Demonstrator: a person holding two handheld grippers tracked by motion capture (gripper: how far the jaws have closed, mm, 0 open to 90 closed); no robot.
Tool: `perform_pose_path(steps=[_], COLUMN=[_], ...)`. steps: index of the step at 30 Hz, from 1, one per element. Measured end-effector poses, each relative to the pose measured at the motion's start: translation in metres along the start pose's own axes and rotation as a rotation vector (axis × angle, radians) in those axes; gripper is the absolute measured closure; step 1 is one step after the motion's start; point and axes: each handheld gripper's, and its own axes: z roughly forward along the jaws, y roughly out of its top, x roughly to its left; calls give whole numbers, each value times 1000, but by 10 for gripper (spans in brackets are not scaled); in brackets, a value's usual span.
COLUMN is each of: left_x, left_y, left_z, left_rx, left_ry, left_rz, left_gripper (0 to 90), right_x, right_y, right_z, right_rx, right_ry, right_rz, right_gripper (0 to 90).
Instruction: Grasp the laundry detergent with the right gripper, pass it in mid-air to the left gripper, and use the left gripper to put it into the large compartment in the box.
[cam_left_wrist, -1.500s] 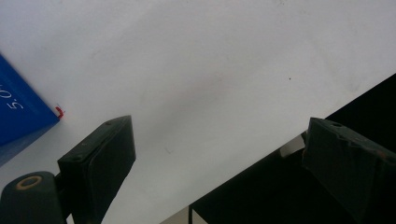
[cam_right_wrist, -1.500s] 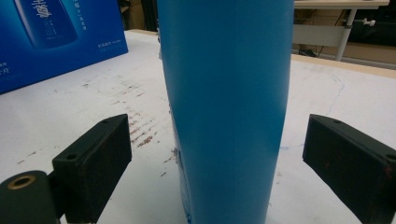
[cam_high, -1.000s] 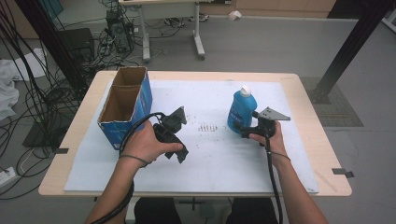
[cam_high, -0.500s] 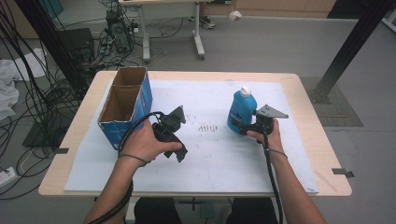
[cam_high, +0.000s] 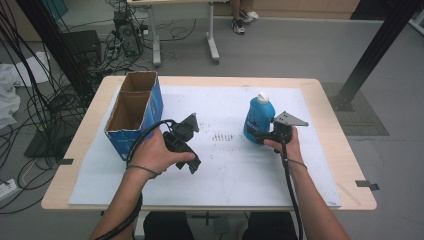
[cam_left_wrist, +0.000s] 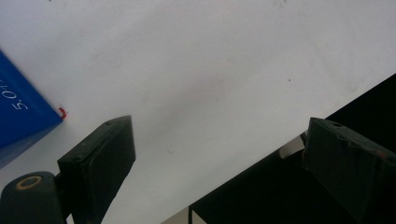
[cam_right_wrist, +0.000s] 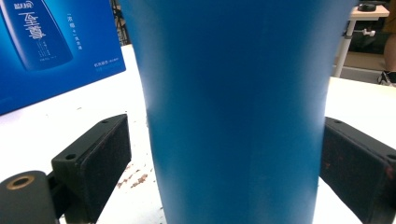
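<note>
Blue bottle (cam_high: 258, 119), white cap, upright between the right gripper (cam_right_wrist: 224, 154) fingers; these stand spread, left pad apart. Left gripper (cam_left_wrist: 219, 163) fingers open, empty. Right gripper has closed in around the bottle since half a second ago.

Right gripper closing in on the blue bottle

The right gripper (cam_high: 261, 134) is sliding in toward the blue bottle (cam_high: 258, 118) from the side away from the cardboard box (cam_high: 134, 114); a second ago it was sitting a little off the bottle. Now its jaws are standing one on each side of the bottle's lower body (cam_right_wrist: 233, 116), one pad touching, a slim gap remaining at the other.
</note>
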Motion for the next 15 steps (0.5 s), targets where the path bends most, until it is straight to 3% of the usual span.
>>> perform_pose_path(steps=[15], left_x=[-2], left_y=[0], left_z=[0], left_rx=[0], left_ry=[3], left_rz=[8], left_gripper=[95], right_x=[0], right_y=[0], right_z=[-1], right_rx=[-2], right_ry=[1], right_rz=[-1], right_gripper=[75])
